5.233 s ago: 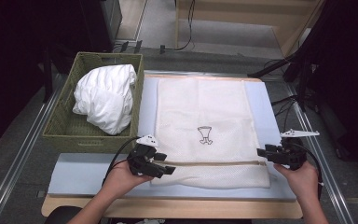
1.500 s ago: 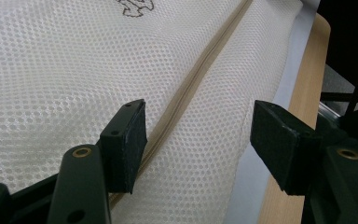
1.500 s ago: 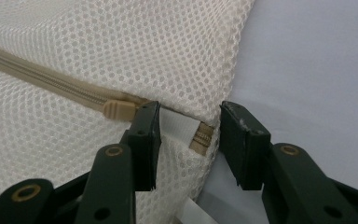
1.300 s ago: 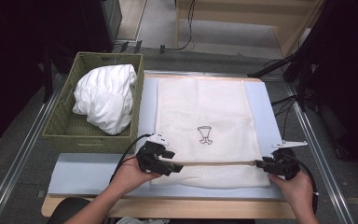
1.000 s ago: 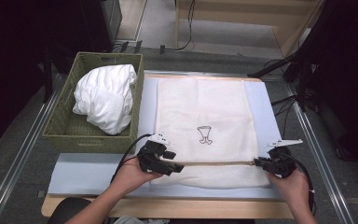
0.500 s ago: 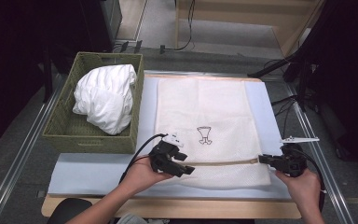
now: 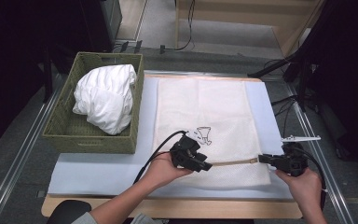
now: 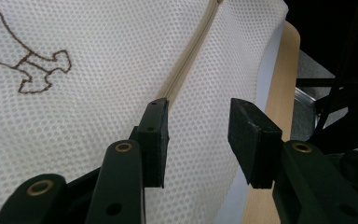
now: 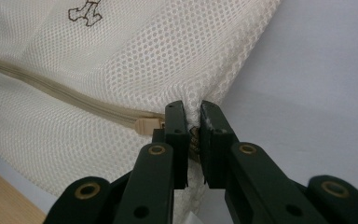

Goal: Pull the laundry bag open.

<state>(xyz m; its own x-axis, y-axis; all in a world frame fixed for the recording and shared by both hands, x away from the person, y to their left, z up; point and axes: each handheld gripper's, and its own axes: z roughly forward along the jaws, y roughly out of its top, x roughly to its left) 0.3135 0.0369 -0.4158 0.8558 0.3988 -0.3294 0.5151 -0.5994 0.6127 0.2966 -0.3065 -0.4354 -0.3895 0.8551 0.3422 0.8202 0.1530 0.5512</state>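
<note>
Right gripper view: right tongs [image 9: 193, 109] clamped on unlettered mesh bag [image 9: 98, 70], left tongs [image 8: 198, 128] agape.

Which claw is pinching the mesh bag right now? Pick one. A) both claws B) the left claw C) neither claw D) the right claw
D: in the right gripper view the right claw has its jaws closed on the edge of the mesh bag beside the zipper end, while in the left gripper view the left claw has its jaws apart over the bag with nothing between them.
</note>
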